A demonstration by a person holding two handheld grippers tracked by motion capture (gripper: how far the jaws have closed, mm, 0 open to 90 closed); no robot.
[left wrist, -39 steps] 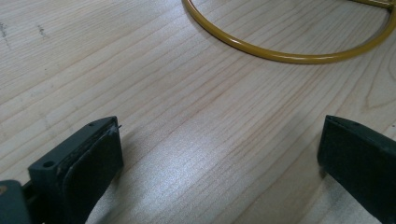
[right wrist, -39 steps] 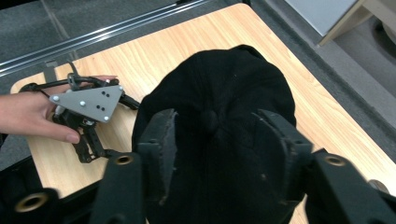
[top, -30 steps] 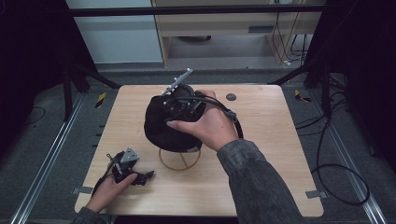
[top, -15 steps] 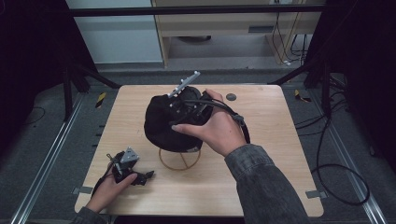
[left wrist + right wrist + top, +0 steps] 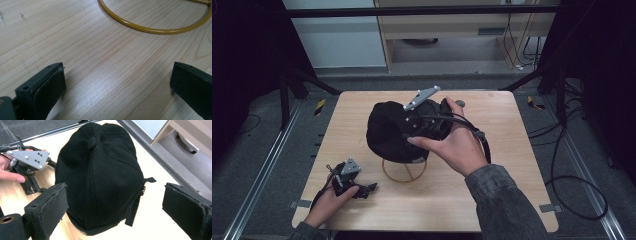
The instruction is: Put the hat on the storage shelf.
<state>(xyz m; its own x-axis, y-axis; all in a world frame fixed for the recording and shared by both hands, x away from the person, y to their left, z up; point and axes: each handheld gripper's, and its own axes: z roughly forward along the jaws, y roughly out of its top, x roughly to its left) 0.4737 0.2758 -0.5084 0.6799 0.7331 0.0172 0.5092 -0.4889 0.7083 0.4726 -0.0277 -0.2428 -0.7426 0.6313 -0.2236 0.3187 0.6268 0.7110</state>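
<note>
A black cap (image 5: 387, 131) sits on a gold wire stand (image 5: 404, 171) in the middle of the wooden table (image 5: 512, 150). My right gripper (image 5: 413, 127) hovers at the cap's right side, with its grey plate (image 5: 422, 97) tilted up. Its jaws have just been opening and now stand wide. In the right gripper view the cap (image 5: 100, 175) lies ahead of the right gripper (image 5: 116, 195), with neither pad touching it. My left gripper (image 5: 370, 188) rests open on the table at the front left. Bare wood lies between the pads of the left gripper (image 5: 117, 75), and the stand's ring (image 5: 150, 30) is just beyond.
A small dark round object (image 5: 460, 103) lies on the table behind the right hand. Metal rails (image 5: 262, 170) run along the floor at the left, and cables (image 5: 572, 185) trail on the floor at the right. A cabinet (image 5: 452, 30) stands beyond the far edge.
The right hand and its gripper have shifted to the right, off the cap's crown. The cap stays on the stand. The left hand has not moved.
</note>
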